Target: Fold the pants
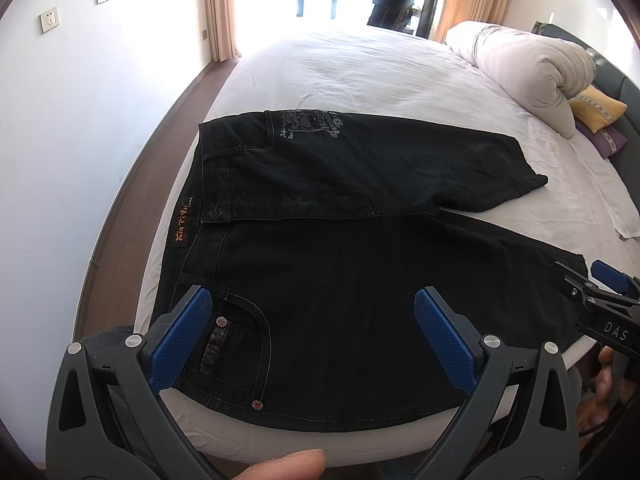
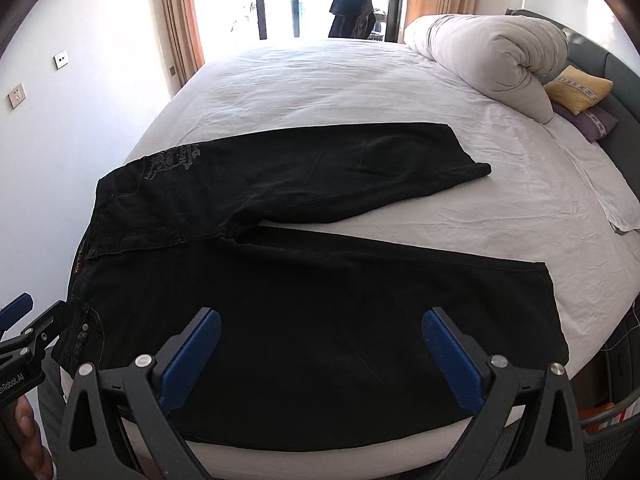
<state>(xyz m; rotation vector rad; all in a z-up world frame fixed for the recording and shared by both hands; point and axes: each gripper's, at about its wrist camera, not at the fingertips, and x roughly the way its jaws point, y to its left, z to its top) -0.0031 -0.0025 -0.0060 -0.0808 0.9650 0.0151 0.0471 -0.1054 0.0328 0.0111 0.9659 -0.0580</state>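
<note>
Black jeans (image 1: 340, 280) lie flat on the white bed (image 1: 360, 80), waistband to the left, legs spread apart to the right. The left tongs (image 1: 310, 336) hover wide apart over the near pocket. The right tongs (image 1: 592, 292) show at the near leg's hem.

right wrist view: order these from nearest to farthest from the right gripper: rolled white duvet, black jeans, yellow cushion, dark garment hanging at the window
Measured from the right gripper:
1. Black jeans, spread flat directly under and ahead of it.
2. Rolled white duvet, far right on the bed.
3. Yellow cushion, just behind the duvet's end by the headboard; close to call with the duvet.
4. Dark garment, hanging at the window beyond the bed.
</note>
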